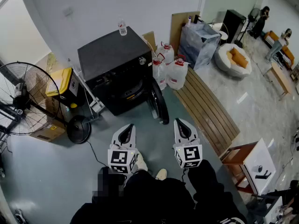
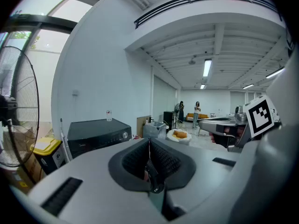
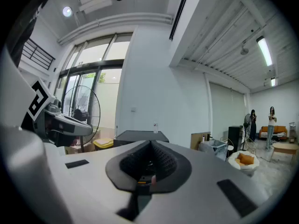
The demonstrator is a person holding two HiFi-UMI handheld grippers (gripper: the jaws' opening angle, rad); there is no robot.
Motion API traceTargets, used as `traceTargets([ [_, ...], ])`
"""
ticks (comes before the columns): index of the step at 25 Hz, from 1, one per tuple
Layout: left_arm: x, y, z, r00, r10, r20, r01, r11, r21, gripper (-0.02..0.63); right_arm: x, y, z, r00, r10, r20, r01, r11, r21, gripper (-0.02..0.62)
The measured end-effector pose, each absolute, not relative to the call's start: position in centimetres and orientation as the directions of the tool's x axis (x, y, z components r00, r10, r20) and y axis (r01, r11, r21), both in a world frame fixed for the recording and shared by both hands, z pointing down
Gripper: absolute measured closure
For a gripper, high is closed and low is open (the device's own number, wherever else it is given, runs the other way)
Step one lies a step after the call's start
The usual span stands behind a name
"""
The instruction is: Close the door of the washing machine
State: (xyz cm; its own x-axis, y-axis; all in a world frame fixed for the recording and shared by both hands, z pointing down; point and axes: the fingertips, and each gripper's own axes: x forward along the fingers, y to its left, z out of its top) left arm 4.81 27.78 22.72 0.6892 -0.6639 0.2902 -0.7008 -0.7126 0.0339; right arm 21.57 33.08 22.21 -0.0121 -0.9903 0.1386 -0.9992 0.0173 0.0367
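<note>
A black front-loading washing machine stands by the white wall; its top also shows in the left gripper view and the right gripper view. Its round door hangs open, swung out toward me on the machine's right side. A small clear bottle stands on its top. My left gripper and right gripper are held side by side, well short of the door, pointing toward the machine. On each, the jaws meet in a line with nothing between them.
A large standing fan and a yellow-lidded bin are left of the machine. Water jugs stand to its right, then a wooden slatted bench. A wooden stand is at the right. People stand far back.
</note>
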Motion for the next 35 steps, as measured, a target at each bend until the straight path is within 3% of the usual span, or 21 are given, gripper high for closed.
traceTargets([
  [9,4.1,19.0,23.7,0.705,-0.641,0.302,-0.685,-0.727,0.056,0.580,20.5,24.5,23.2,0.008,-0.986,0.165,-0.999,0.001,0.055,0.578],
  [18,6.5,11.0,28.5,0.781,-0.515,0.352,-0.580,-0.808,0.104,0.580,22.0,17.6,28.2,0.118,-0.961,0.250,-0.992,-0.105,0.066,0.578],
  [26,11.5,8.3,36.0,0.781,-0.460,0.422,-0.561,-0.814,0.150,0.580,26.2,15.6,37.5,0.115,-0.920,0.375,-0.993,-0.118,0.017,0.578],
  [35,16.3,6.5,47.2,0.717,-0.491,0.495,-0.643,-0.741,0.195,0.580,30.0,13.9,50.9,-0.013,-0.860,0.510,-0.999,-0.014,-0.050,0.578],
])
